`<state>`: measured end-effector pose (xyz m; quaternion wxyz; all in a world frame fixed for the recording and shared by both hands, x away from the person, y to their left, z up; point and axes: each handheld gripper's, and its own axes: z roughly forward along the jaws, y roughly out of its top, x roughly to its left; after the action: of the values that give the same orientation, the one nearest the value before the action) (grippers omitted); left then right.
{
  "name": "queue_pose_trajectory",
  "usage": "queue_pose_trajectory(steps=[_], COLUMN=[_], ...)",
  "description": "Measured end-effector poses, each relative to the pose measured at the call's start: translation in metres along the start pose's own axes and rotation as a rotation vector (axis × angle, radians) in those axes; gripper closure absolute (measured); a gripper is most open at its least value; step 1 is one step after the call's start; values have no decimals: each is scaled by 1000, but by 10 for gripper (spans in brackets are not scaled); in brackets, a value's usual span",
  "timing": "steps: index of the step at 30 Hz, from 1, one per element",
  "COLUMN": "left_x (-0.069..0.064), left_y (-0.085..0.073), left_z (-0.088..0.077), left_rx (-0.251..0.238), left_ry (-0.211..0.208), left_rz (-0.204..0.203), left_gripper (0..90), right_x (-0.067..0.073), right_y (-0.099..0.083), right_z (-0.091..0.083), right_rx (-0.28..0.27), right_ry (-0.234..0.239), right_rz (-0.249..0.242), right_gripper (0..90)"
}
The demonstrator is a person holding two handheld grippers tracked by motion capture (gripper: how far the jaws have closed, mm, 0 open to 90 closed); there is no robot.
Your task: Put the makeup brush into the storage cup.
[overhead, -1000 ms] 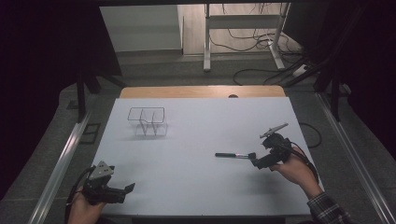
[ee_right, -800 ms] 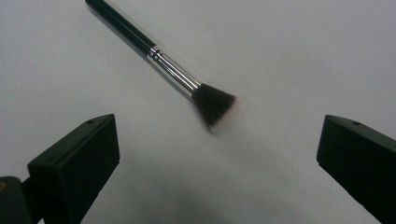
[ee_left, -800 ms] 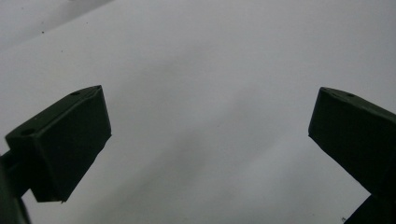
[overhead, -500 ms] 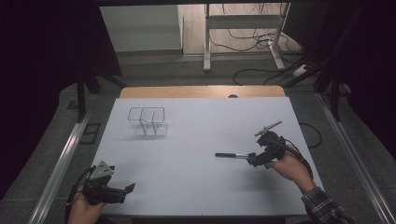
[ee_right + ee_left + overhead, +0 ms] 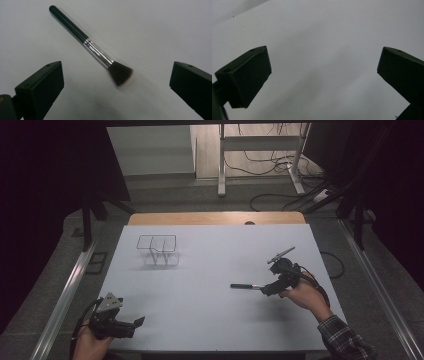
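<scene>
A makeup brush (image 5: 90, 46) is seen lying flat on the white desk (image 5: 210, 290), its bristle end just ahead of the right gripper (image 5: 274, 287), whose fingers are spread wide with nothing between them. The left gripper (image 5: 131, 324) is held at the desk's near left corner, its fingers likewise released over bare surface. A wire rack (image 5: 158, 249) is set well apart at the far left.

in the right gripper view the brush (image 5: 92, 48) bristles are smeared by blur. in the high view the brush head is hidden behind the right gripper (image 5: 272, 287), and the left hand (image 5: 87, 345) is cut off by the bottom edge.
</scene>
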<state>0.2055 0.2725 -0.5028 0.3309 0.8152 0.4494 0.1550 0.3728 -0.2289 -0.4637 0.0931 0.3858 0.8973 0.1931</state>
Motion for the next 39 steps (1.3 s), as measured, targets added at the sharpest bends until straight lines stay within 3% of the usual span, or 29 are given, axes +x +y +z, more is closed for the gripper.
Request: queue_pose_trajectory(steps=[39], left_x=[-1], left_y=[0], left_z=[1], left_rx=[10], left_ry=[-5], left_rz=[5], left_gripper=[0], right_x=[23], right_y=[36], right_z=[23], right_rx=[16], right_ry=[31], right_rz=[-69], right_gripper=[0])
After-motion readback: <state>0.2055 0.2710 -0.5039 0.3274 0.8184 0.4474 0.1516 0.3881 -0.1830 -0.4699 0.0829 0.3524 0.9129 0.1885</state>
